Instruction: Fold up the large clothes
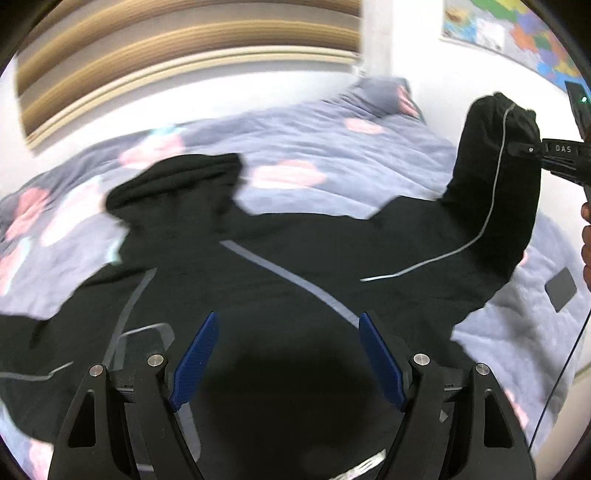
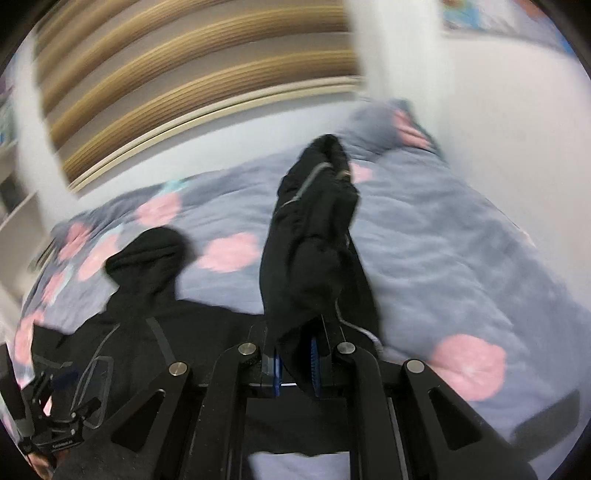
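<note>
A large black jacket [image 1: 288,254] with thin grey stripes lies spread on a bed. My left gripper [image 1: 286,354] is open and empty, its blue pads [image 1: 195,362] hovering over the jacket's body. My right gripper [image 2: 295,363] is shut on the jacket's sleeve [image 2: 314,236] and holds it lifted above the bed. In the left wrist view the right gripper [image 1: 532,151] shows at the right edge with the raised sleeve [image 1: 495,173]. The other sleeve [image 1: 177,184] lies at the far left. The left gripper also shows at the lower left of the right wrist view [image 2: 62,417].
The bed has a grey-blue quilt [image 1: 332,140] with pink blotches and a pillow [image 1: 384,92] at the far end. A wooden slatted headboard [image 1: 184,48] and white wall stand behind. A coloured map [image 1: 517,29] hangs at upper right. A dark flat object [image 1: 561,290] lies on the quilt at right.
</note>
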`<state>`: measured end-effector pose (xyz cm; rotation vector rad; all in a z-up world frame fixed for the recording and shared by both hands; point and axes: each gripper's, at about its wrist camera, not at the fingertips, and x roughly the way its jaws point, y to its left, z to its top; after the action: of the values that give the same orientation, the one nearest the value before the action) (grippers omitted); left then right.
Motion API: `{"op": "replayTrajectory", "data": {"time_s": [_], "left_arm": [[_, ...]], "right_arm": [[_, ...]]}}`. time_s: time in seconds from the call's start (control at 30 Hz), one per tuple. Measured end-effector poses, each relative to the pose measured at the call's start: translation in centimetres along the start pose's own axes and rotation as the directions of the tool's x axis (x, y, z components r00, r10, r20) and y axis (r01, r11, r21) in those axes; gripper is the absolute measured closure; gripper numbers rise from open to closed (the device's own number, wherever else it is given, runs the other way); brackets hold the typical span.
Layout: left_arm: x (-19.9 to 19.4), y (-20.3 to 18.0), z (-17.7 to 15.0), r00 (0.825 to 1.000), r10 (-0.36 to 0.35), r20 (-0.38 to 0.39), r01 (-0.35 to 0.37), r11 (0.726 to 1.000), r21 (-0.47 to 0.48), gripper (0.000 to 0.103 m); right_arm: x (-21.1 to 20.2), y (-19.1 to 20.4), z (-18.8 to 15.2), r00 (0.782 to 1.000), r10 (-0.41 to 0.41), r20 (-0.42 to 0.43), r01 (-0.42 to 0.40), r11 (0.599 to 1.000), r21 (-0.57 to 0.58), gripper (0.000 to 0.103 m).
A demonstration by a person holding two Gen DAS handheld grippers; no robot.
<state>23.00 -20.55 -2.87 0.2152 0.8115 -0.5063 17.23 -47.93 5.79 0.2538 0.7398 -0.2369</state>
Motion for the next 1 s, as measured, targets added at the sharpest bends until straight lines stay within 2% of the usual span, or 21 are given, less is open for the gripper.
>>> {"op": "replayTrajectory", "data": {"time_s": [0.1, 0.2, 0.37, 0.57, 0.67, 0.77, 0.87, 0.93, 1.0], "left_arm": [[-2.3, 3.2, -1.5, 0.999, 0.027, 0.019, -0.026, 0.999, -0.031, 0.024], [-4.1, 5.4, -3.1, 0.996, 0.085, 0.033, -0.084, 0.996, -0.04, 0.024], [-6.4, 9.4, -6.3, 0.988, 0.147, 0.037, -0.144, 0.987, -0.074, 0.023], [-7.1, 14.3, -10.4, 0.983, 0.183, -0.005, -0.181, 0.969, -0.169, 0.023], [-6.8, 16.1, -11.9, 0.982, 0.187, -0.029, -0.189, 0.961, -0.2, 0.023], [-6.5, 17.5, -13.0, 0.98, 0.191, -0.048, -0.197, 0.954, -0.228, 0.023], [-6.3, 18.3, -13.6, 0.98, 0.189, -0.058, -0.197, 0.948, -0.248, 0.023], [-6.2, 18.6, -13.5, 0.981, 0.185, -0.059, -0.194, 0.948, -0.253, 0.023], [-5.9, 18.8, -13.0, 0.983, 0.176, -0.056, -0.184, 0.948, -0.258, 0.023]], "right_arm": [[0.1, 6.5, -0.6, 0.998, 0.061, -0.023, -0.063, 0.995, -0.079, 0.088], [1.3, 13.6, -1.9, 0.992, 0.117, -0.052, -0.124, 0.979, -0.163, 0.088], [5.4, 24.0, -5.6, 0.972, 0.177, -0.153, -0.212, 0.944, -0.253, 0.088], [11.9, 32.4, -12.7, 0.941, 0.157, -0.3, -0.26, 0.903, -0.341, 0.088], [15.6, 35.2, -16.7, 0.91, 0.128, -0.394, -0.282, 0.888, -0.364, 0.087], [17.5, 36.4, -19.3, 0.911, 0.052, -0.408, -0.244, 0.867, -0.435, 0.084], [17.5, 36.9, -19.8, 0.909, 0.036, -0.415, -0.249, 0.845, -0.473, 0.074], [16.4, 36.2, -19.2, 0.891, 0.094, -0.445, -0.309, 0.843, -0.441, 0.049], [14.4, 35.2, -18.1, 0.877, 0.175, -0.447, -0.369, 0.842, -0.394, 0.039]]}}
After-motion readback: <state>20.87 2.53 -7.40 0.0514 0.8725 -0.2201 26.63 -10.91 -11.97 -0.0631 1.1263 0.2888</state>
